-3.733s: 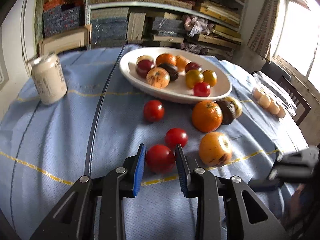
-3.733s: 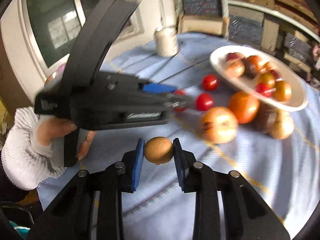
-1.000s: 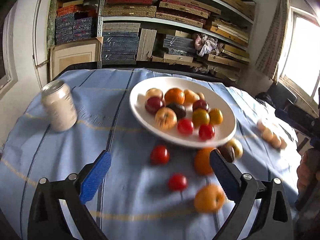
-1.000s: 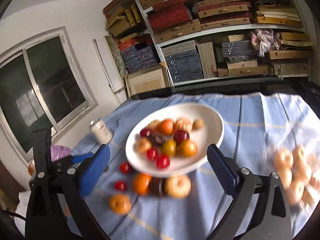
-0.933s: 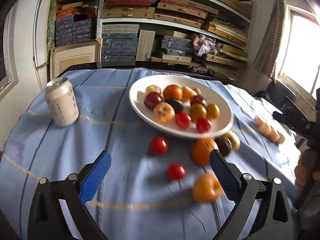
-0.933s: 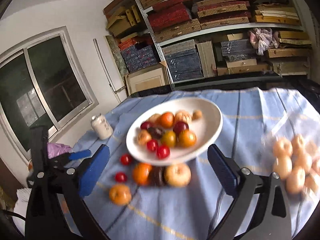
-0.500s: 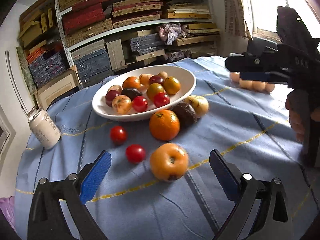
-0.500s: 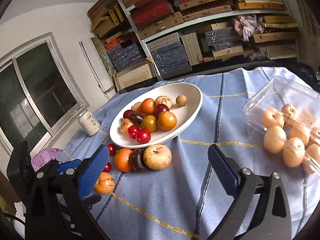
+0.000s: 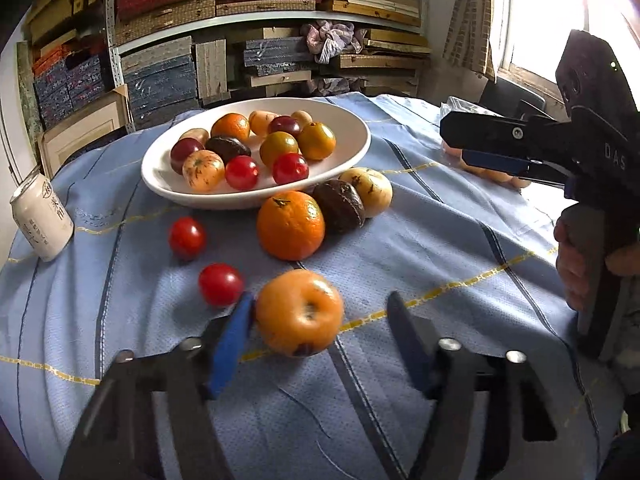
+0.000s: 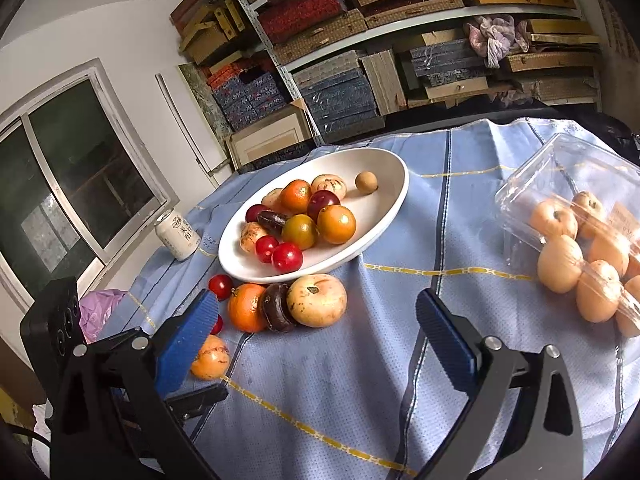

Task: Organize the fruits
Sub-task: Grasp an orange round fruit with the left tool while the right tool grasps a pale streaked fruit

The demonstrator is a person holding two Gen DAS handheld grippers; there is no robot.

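Two grippers are in view. Left gripper [image 9: 320, 320]: its jaws have just been closing and stand partly closed around an orange-yellow fruit [image 9: 299, 313] lying on the blue tablecloth [image 9: 420, 240]. The left blue pad sits just beside or against the fruit's side; a clear gap separates the fruit from the right pad. The fruit rests on the cloth and is not clamped.

Right gripper [image 10: 316, 334]: jaws wide apart, nothing between the pads, hovering over bare cloth. In the left wrist view it shows at the right edge, with the person's hand [image 9: 576, 264] wrapped round its handle.

Beyond the left gripper, two red tomatoes [image 9: 221, 283] lie loose on the cloth, apart from each other. Further back an orange [image 9: 290, 225], a dark brown fruit [image 9: 339, 206] and a pale speckled fruit [image 9: 370, 191] sit in a touching row against the near rim of the white bowl [image 9: 352, 152]. The bowl holds mixed fruit.

A pale drink can [image 9: 42, 216] stands upright left of the bowl. A clear plastic clamshell [image 10: 568, 184] of pale round fruit lies at the right.
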